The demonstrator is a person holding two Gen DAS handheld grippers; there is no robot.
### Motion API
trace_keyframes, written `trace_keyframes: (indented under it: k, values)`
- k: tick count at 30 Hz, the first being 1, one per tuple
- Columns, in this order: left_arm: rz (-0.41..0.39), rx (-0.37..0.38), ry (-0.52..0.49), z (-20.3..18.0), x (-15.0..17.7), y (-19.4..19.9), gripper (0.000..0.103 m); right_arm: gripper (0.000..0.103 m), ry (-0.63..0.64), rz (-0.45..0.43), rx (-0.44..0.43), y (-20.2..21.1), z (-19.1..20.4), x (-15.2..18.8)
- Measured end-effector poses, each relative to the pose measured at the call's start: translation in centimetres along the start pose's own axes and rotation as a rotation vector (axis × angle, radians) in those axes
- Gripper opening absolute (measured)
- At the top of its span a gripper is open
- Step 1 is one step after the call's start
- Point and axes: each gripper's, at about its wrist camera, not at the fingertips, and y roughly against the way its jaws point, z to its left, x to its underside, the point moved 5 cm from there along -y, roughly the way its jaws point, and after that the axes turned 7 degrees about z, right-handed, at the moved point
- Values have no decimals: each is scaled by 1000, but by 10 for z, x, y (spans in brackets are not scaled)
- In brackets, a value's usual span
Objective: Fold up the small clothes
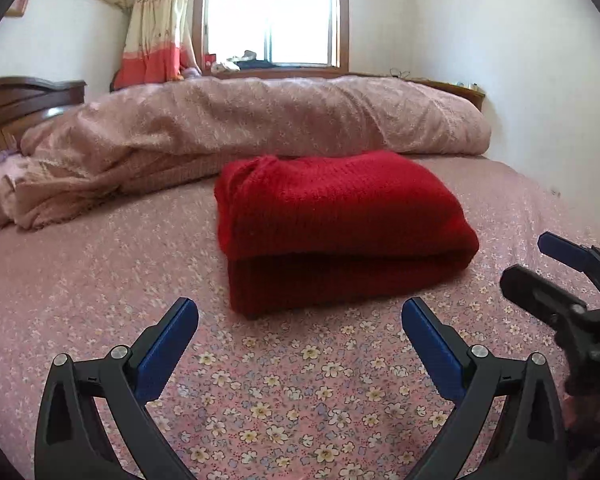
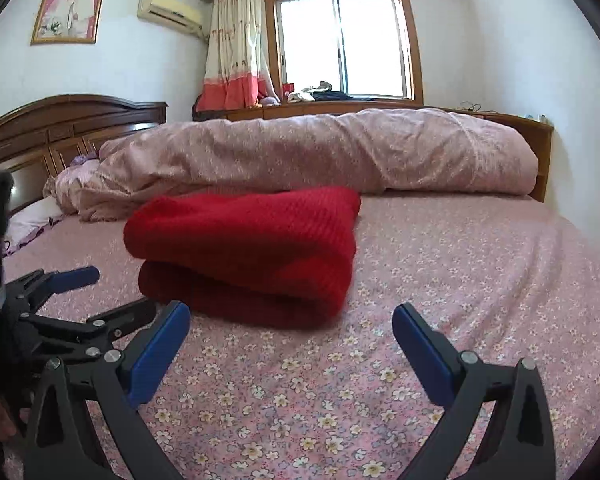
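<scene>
The red sweater (image 1: 340, 224) lies folded in a thick bundle on the bed (image 1: 100, 280), in the middle of the left claw's view. The left claw (image 1: 300, 332) and the right claw (image 2: 291, 332) are both wide open and hold nothing. The knit looks soft, floppy and light. I think it is best to pinch it at the folded front edge.
</scene>
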Motion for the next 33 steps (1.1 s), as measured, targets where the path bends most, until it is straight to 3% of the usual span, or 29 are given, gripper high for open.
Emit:
trace_keyframes:
  k: [33]
  values:
    - [20, 2, 0, -2, 6, -5, 99, 103, -36, 52, 14, -14, -15, 2]
